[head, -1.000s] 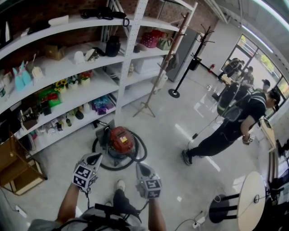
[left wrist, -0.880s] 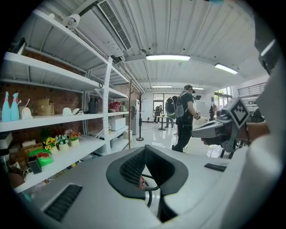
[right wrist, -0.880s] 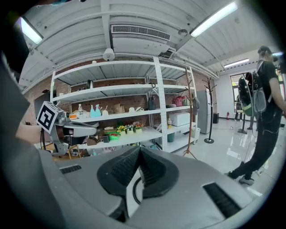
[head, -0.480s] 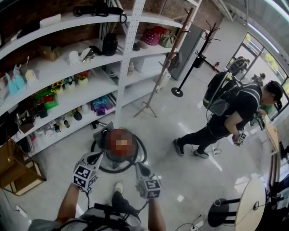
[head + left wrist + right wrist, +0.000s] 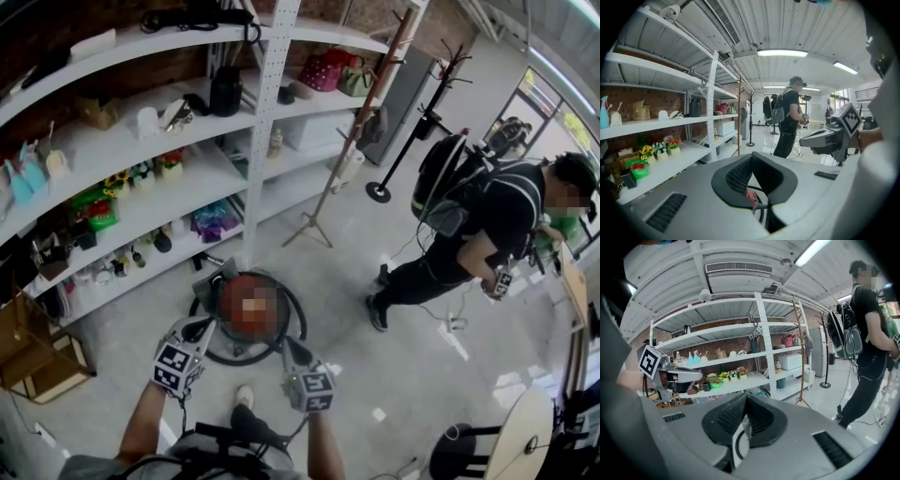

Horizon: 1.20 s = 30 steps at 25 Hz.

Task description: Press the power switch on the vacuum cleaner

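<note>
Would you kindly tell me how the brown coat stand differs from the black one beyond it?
The brown coat stand rests on splayed legs; the black coat stand on a round disc base. The brown one stands beside the shelving; the black one farther out in the room. Both are tall, slim poles.

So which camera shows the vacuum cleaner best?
The head view: the vacuum cleaner sits whole on the floor, ringed by its hose, its top blurred. Both gripper views catch only slivers of it between their jaws.
</note>
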### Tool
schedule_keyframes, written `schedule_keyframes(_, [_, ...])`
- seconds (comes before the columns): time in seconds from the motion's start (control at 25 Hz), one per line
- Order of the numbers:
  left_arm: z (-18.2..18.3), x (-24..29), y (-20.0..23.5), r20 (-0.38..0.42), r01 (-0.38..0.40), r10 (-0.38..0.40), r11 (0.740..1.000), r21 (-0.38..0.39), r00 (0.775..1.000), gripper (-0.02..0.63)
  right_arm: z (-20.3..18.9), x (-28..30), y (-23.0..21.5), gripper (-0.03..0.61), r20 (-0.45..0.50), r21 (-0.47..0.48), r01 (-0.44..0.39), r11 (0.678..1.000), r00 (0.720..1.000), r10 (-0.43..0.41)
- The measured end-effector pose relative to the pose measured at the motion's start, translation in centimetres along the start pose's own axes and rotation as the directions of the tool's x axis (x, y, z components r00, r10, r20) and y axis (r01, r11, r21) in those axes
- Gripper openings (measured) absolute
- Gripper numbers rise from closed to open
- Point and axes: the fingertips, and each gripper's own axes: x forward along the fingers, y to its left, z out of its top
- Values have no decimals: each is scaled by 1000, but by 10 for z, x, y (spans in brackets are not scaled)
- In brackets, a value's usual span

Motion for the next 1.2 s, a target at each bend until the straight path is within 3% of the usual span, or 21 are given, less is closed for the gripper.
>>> schedule_keyframes(0.36, [10,41,2,-28,4,-4,1000,1,1000,8,8,28,-35,12,-17,17,-34,999,999,34])
schedule_keyframes(0.76, [10,63,25,-25,-57,57,998,-7,998,8,3,64,-49,12,-52,14,-78,997,996,79])
schedule_keyframes(1.2, [-4,78,49,-51,-63,62,998,-18,997,8,0,93,-53,12,-78,24,-72,997,994,74])
